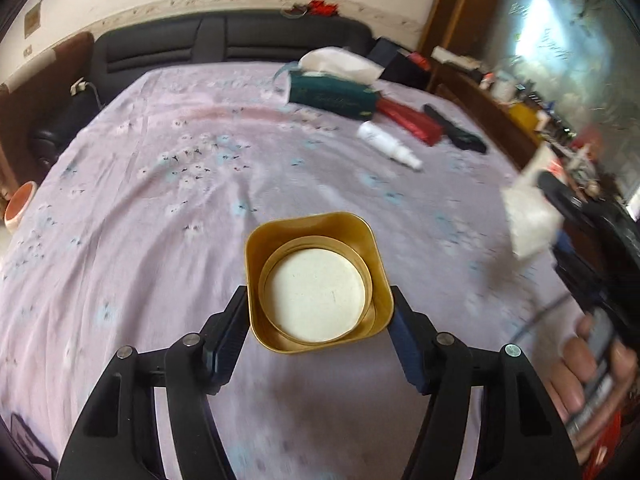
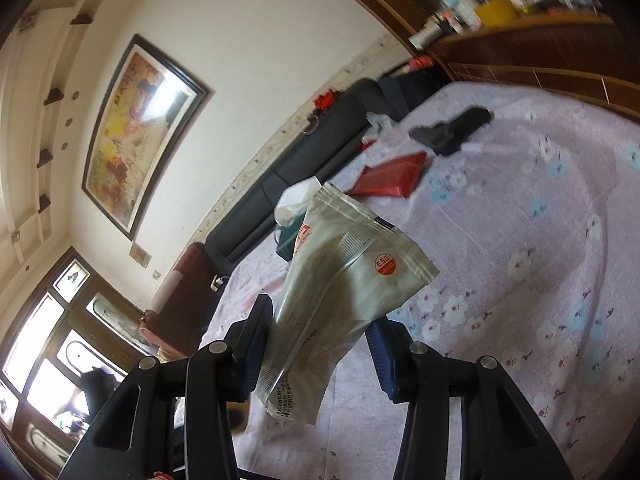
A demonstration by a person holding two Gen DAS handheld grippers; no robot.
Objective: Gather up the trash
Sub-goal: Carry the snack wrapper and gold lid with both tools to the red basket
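My left gripper [image 1: 318, 316] is shut on a gold square tin [image 1: 316, 280] with a white round bottom, held above the lilac flowered bed sheet [image 1: 180, 200]. My right gripper [image 2: 320, 336] is shut on a crumpled silvery plastic pouch [image 2: 344, 280] with a red round sticker, held in the air over the bed. In the left wrist view the pouch [image 1: 530, 216] shows blurred at the right, in the other gripper, with a hand [image 1: 588, 376] below it.
On the bed's far side lie a green tissue box [image 1: 332, 94], a white spray bottle [image 1: 388, 144], a red packet [image 1: 412, 120] and a black object [image 1: 456, 132]. A black headboard [image 1: 224, 40] is behind. A wooden cluttered shelf [image 1: 500, 100] runs along the right.
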